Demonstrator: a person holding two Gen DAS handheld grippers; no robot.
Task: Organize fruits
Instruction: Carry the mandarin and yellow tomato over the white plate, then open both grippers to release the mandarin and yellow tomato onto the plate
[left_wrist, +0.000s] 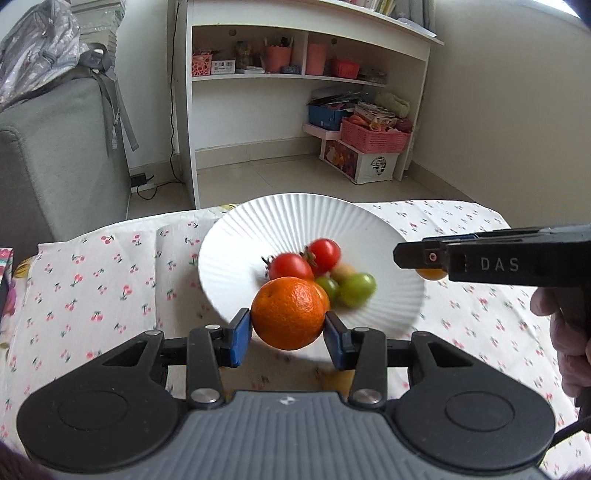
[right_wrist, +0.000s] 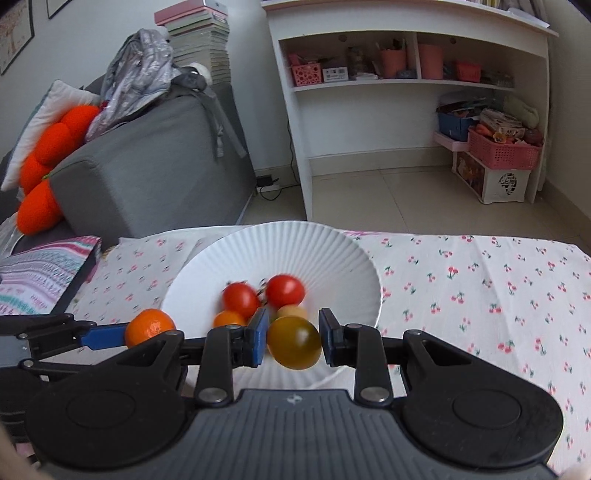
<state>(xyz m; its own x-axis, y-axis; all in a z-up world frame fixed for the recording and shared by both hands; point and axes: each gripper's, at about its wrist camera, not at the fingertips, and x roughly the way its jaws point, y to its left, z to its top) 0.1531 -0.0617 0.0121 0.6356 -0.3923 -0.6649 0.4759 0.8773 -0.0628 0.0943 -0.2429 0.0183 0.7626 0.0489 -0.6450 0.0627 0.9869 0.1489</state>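
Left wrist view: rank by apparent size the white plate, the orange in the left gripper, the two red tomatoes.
1. White plate
2. Orange held in the left gripper; nearest the camera, so probably looks oversized
3. Left red tomato and right red tomato: look alike, unranked

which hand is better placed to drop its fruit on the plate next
Right, though narrowly. The right gripper holds its yellow-green tomato already over the white plate, while the left gripper holds its orange at the plate's near rim.
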